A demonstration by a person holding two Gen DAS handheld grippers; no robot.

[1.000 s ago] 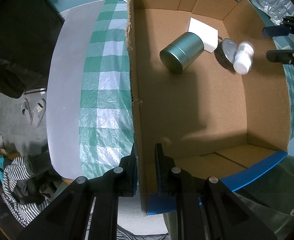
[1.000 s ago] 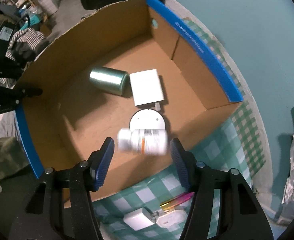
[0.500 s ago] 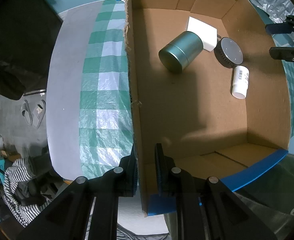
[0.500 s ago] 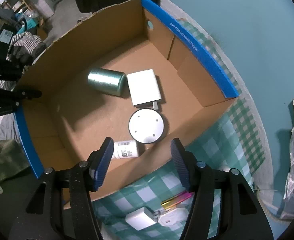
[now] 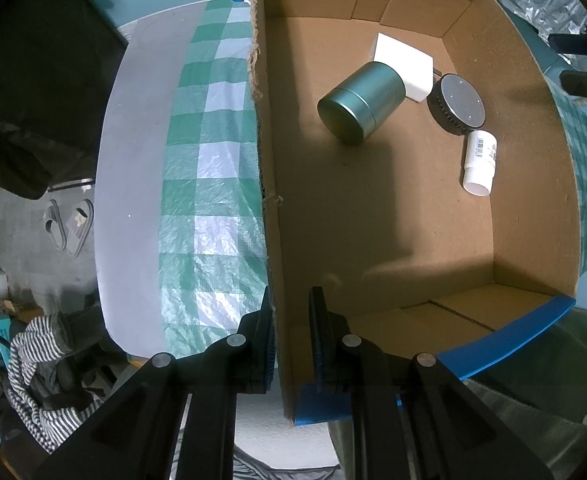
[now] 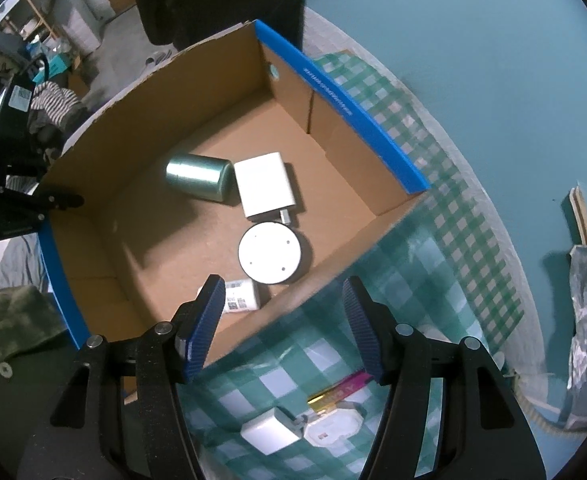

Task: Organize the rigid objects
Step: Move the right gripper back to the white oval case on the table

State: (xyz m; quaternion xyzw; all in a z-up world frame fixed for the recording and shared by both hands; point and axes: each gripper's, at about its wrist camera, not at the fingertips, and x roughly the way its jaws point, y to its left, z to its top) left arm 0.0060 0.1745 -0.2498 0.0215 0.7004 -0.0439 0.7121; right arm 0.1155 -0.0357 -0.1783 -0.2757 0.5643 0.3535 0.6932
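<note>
A cardboard box (image 6: pixel 105 132) on the checked surface (image 6: pixel 433 264) already holds a green tin (image 6: pixel 197 176), a white flat case (image 6: pixel 264 189), a round white puck (image 6: pixel 271 252) and a small white bottle (image 6: pixel 239 300) lying on its side, while a white charger (image 6: pixel 269 430), a white plug (image 6: pixel 333 430) and a pink-gold tube (image 6: pixel 339 390) wait outside. The left tool (image 5: pixel 291 340) clamps the box wall. The right tool (image 6: pixel 283 332) hangs released and empty above the box's near wall, the bottle just beyond its left pad.

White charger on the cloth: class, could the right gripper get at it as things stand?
Probably yes. The right gripper is open and empty, and the charger lies uncovered on the cloth, outside the box.
</note>
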